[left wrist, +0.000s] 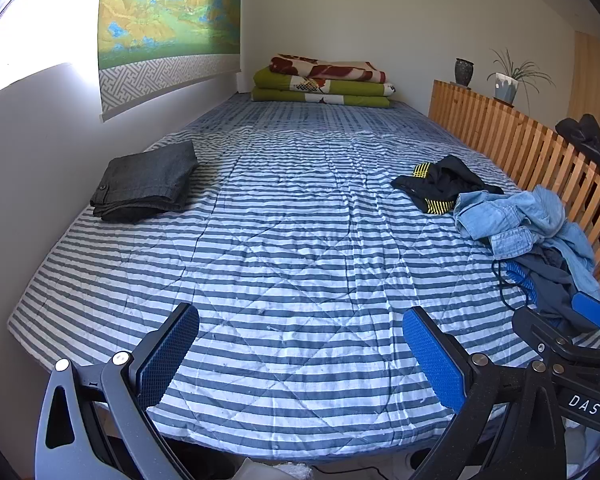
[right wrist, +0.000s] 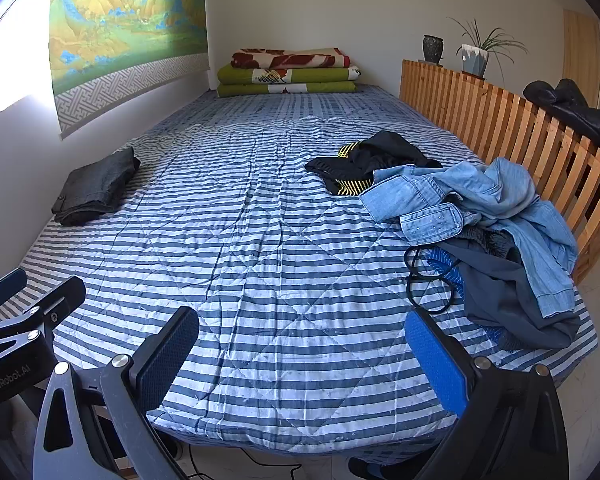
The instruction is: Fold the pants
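Note:
Folded dark grey pants (left wrist: pixel 146 182) (right wrist: pixel 96 186) lie at the left side of the striped bed. On the right side is a loose heap: black pants with yellow trim (left wrist: pixel 440 184) (right wrist: pixel 364 164), a light blue denim garment (left wrist: pixel 520 220) (right wrist: pixel 480 204) and dark blue-grey pants (left wrist: pixel 548 284) (right wrist: pixel 512 292) with a black drawstring. My left gripper (left wrist: pixel 300 356) hangs open over the bed's near edge, holding nothing. My right gripper (right wrist: pixel 302 360) is open too, empty, just left of the heap.
Striped quilt (left wrist: pixel 300 220) (right wrist: pixel 260 220) covers the bed. Folded green and red blankets (left wrist: pixel 324 82) (right wrist: pixel 290 70) are stacked at the far end. A wooden slat rail (left wrist: pixel 520 148) (right wrist: pixel 500 120) runs along the right, with a vase, a potted plant and a black bag. A wall stands on the left.

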Tool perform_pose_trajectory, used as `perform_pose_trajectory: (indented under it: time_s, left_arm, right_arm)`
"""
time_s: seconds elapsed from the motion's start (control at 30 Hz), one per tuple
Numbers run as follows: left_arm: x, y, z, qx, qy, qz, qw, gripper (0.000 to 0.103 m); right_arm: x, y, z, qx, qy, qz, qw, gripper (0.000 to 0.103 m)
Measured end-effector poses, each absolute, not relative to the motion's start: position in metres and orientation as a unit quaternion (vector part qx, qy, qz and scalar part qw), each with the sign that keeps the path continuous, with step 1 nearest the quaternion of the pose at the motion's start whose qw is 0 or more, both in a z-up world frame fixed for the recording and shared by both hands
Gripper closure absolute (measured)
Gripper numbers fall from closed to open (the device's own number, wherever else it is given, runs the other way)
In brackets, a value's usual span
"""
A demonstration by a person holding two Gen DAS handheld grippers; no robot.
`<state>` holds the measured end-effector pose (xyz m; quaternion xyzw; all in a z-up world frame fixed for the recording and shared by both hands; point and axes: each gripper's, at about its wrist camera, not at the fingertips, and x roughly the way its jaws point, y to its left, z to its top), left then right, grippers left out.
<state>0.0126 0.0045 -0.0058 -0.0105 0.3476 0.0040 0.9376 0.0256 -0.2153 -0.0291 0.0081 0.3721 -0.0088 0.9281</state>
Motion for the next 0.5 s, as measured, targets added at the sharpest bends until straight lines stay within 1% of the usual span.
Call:
perform_pose_trajectory:
  time_s: [0.5]
  left_arm:
    - [0.0153,0.0045,-0.0086,-0.009,0.351,0.004,0.936,0.0]
  right_arm:
    - [0.0264,-0.219,-0.0357,0.011,0.374,-0.011,0.927,0.002]
